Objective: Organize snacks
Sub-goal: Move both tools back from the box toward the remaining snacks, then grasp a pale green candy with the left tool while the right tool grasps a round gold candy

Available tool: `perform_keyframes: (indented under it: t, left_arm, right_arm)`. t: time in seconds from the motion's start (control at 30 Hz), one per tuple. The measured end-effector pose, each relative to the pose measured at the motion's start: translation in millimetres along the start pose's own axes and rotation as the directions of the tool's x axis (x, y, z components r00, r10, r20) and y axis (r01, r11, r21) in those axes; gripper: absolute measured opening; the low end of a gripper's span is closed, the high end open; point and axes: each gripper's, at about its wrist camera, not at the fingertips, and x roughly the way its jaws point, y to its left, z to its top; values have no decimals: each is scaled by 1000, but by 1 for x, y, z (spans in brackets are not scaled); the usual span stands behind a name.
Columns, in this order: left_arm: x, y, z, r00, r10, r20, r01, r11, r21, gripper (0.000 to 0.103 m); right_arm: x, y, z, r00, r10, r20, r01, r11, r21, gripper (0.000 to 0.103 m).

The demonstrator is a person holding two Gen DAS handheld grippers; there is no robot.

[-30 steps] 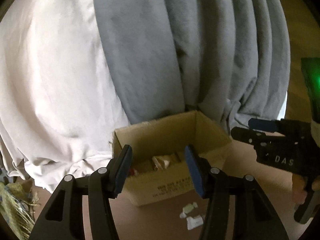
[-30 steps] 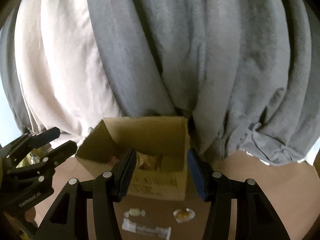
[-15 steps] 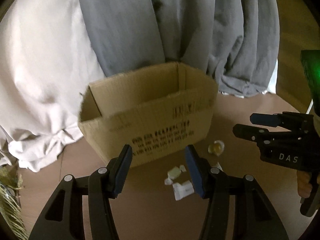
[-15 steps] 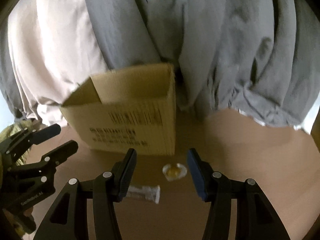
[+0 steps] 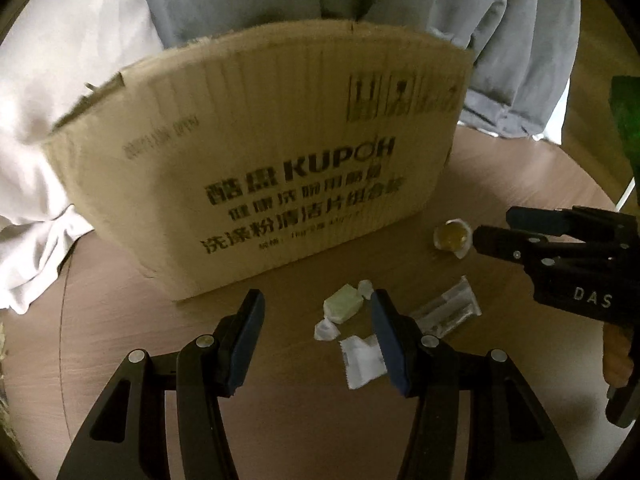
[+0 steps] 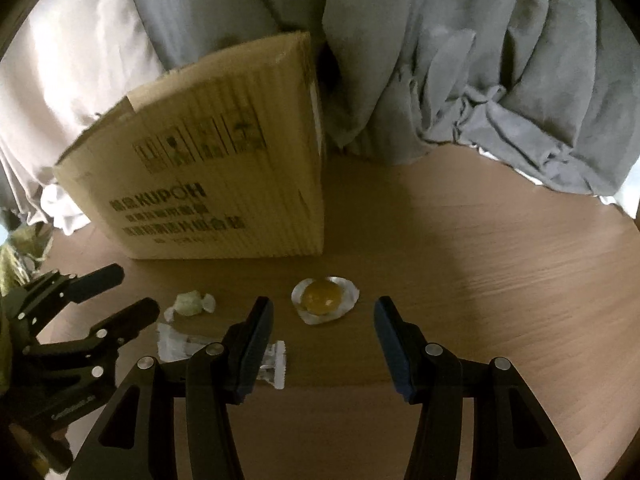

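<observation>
A brown cardboard box [image 5: 272,168] with black print stands on the wooden table; its inside is hidden from here. In front of it lie a green wrapped candy [image 5: 342,306], a white packet [image 5: 364,360], a clear wrapped bar [image 5: 448,314] and a yellow jelly cup [image 5: 452,236]. My left gripper [image 5: 316,300] is open and empty, low over the candy and white packet. My right gripper [image 6: 323,306] is open and empty, just short of the jelly cup [image 6: 324,300]. The right wrist view also shows the box [image 6: 224,168], the candy [image 6: 190,304], the bar [image 6: 180,344] and the left gripper [image 6: 134,290].
Grey curtains [image 6: 440,60] and a pale curtain [image 5: 60,80] hang right behind the box. The round table's edge [image 6: 636,232] curves off at the right. Some yellow-green stuff [image 6: 16,256] sits at the far left. Bare wood lies right of the jelly cup.
Both grippers have sunk toward the table. The box's open top and contents dropped out of sight; only its printed front shows. The snacks have come close under the fingers.
</observation>
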Motion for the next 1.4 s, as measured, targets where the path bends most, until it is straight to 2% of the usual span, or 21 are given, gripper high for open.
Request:
perform_keyframes:
  t: [0.37, 0.53, 0.6, 0.73, 0.83, 0.9, 0.97, 1.2, 1.4]
  left_arm:
    - [28, 5, 3, 997, -67, -47, 65, 997, -33, 54]
    - [37, 5, 1, 994, -86, -65, 83, 995, -52, 53]
    - [39, 4, 1, 994, -89, -63, 86, 995, -53, 50]
    - [39, 3, 2, 995, -84, -60, 81, 996, -49, 46]
    - [38, 1, 2, 996, -73, -58, 70, 997, -43, 37]
    - [39, -1, 2, 996, -69, -57, 67, 997, -35, 27]
    - [40, -3, 5, 996, -67, -60, 65, 997, -34, 19]
    - [35, 2, 3, 996, -74, -52, 73, 997, -32, 19]
    - [11, -1, 8, 998, -58, 1, 58, 998, -22, 19]
  right_arm:
    - [22, 2, 3, 999, 40, 0, -40, 998, -40, 53]
    - [29, 3, 5, 1000, 31, 0, -31, 998, -50, 52]
    - [31, 2, 5, 1000, 25, -3, -25, 999, -48, 47]
    - [37, 0, 3, 1000, 22, -17, -23, 999, -41, 45]
    - [41, 0, -1, 999, 19, -31, -20, 999, -40, 45]
    - [41, -1, -2, 1000, 19, -23, -20, 999, -32, 44]
    - [42, 0, -2, 1000, 14, -23, -15, 999, -30, 38]
    - [41, -2, -2, 1000, 22, -20, -23, 999, -32, 37]
    - [21, 3, -3, 999, 29, 18, -28, 999, -29, 37]
